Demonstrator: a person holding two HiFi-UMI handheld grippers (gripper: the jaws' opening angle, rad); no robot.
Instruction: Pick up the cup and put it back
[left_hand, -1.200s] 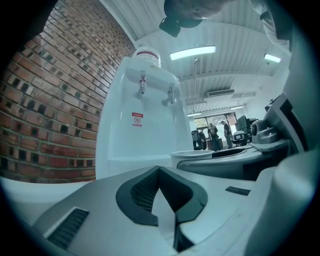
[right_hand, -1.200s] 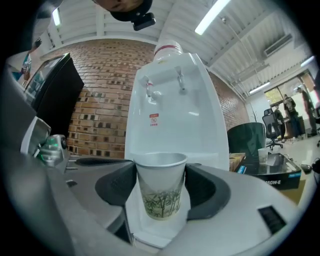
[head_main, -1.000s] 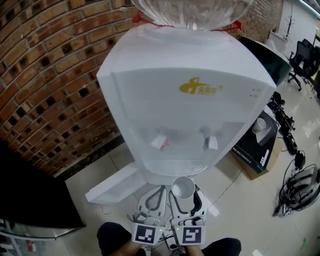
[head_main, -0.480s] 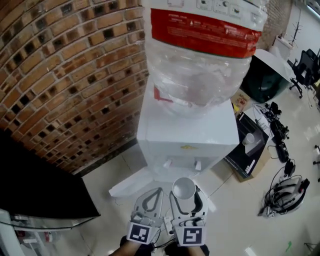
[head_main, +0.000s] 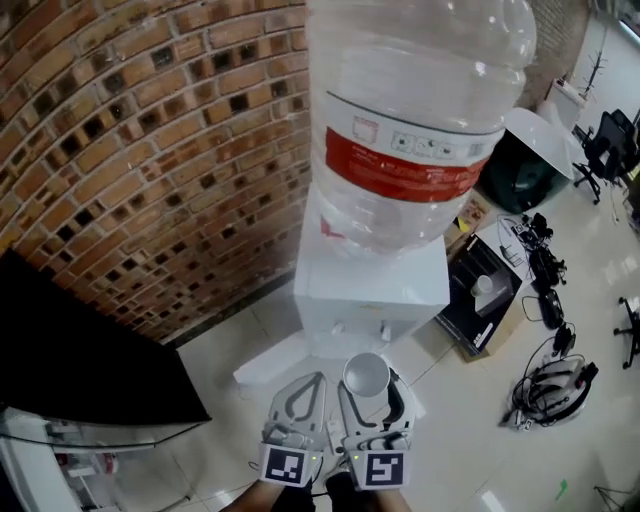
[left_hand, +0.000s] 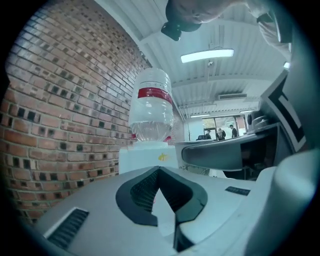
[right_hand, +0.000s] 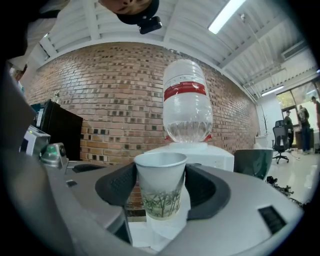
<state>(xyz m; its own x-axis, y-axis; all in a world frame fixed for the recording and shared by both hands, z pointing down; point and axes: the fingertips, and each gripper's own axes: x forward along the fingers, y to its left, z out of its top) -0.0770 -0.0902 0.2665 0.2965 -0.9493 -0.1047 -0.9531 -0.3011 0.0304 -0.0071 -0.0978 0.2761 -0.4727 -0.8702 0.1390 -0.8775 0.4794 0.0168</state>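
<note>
Right gripper (head_main: 370, 392): jaws spread wide and pinching a paper cup (right_hand: 161, 185), one dark pad pressed on each side of its wall. The cup is upright, mouth open to the top, white with a green bamboo print round the lower half. Nothing can be seen inside it. In the head view it sits low at centre frame, just below the foot of the water dispenser (head_main: 372, 285).

Left gripper (head_main: 318, 380): jaws pressed together at the tips, with nothing between them. It lies just beside the right gripper, to its left in the frame, and both point toward the dispenser. The marker cubes (head_main: 288, 465) sit at the bottom edge.

The dispenser is a white cabinet carrying an inverted clear water bottle (head_main: 415, 120) with a red label band. The bottle fills the upper centre of the head view. In the right gripper view the dispenser stands directly behind the cup, well apart from it.

Surroundings: a brick wall (head_main: 150, 150) across the upper left, a black panel (head_main: 80, 370) at lower left and a pale tiled floor (head_main: 450, 440). A black box (head_main: 487, 300) lies on the floor right of the dispenser, and a tangle of cables (head_main: 550, 385) at far right.
</note>
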